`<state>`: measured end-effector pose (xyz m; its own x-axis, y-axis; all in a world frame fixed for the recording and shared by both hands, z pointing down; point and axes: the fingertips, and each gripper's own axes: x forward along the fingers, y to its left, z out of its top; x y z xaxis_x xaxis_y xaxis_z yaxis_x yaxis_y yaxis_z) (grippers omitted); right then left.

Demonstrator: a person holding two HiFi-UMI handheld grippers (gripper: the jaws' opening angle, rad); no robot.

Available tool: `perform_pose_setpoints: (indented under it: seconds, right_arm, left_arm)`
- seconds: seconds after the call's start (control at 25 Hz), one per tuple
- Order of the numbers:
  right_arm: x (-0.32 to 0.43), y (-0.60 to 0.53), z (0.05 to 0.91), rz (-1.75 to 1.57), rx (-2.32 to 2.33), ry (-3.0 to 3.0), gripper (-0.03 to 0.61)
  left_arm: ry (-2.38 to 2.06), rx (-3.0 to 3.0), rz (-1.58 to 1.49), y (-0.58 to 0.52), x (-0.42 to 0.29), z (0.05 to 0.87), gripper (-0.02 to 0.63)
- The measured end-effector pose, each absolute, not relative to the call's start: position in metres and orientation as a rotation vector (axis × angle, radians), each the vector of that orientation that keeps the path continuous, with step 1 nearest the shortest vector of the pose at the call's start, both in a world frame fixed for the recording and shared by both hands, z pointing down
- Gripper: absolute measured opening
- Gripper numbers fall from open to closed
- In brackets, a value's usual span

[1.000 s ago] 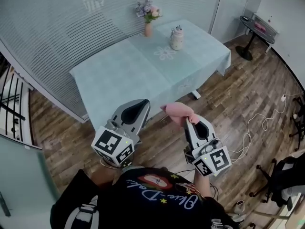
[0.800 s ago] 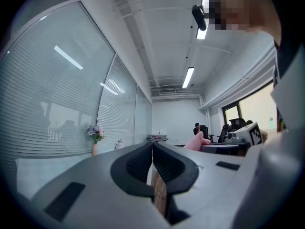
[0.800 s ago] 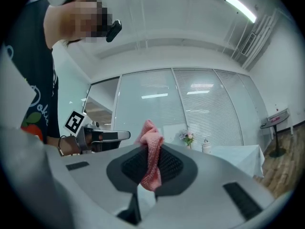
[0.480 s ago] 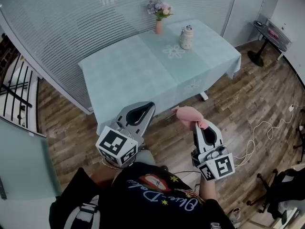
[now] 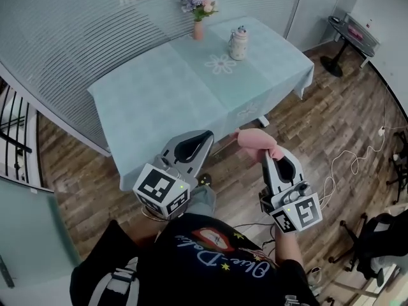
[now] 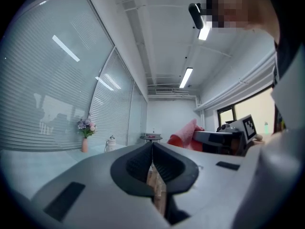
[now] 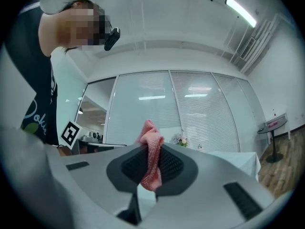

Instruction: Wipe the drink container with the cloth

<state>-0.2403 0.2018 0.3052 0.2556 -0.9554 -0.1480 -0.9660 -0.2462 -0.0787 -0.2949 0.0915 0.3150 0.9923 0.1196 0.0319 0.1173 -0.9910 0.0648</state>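
Wood-plank floor [image 5: 319, 126] beneath you: your right gripper [image 5: 265, 155] pinches the crumpled pink cloth [image 5: 254, 141], likely held ready for wiping. Your left gripper [image 5: 203, 138] is pressed together, empty. Ahead, the pale teal-clothed table [image 5: 159, 94] carries the white lidded drink container [image 5: 238, 44] at its far end, beside a pink flower vase [image 5: 198, 18].

Pink cloth [image 7: 150, 160] in my right gripper [image 7: 151, 148]: soft, nubbly knit. Left gripper [image 6: 152, 146] the same as the right: matt grey plastic, ribbed black pads [image 7: 132, 168]. Tablecloth [image 5: 159, 94] smooth pale fabric; floor [image 5: 331, 120] wood planks, faint sheen.
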Motion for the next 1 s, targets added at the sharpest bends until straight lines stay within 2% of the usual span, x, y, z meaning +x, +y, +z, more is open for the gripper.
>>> perform_pose_setpoints:
  seconds: [1.0]
  right_arm:
    - [-0.08, 0.113, 0.311, 0.0, -2.523, 1.624, 0.023]
  left_arm:
    - [0.389, 2.993, 0.041, 0.015, -0.11, 0.334, 0.005]
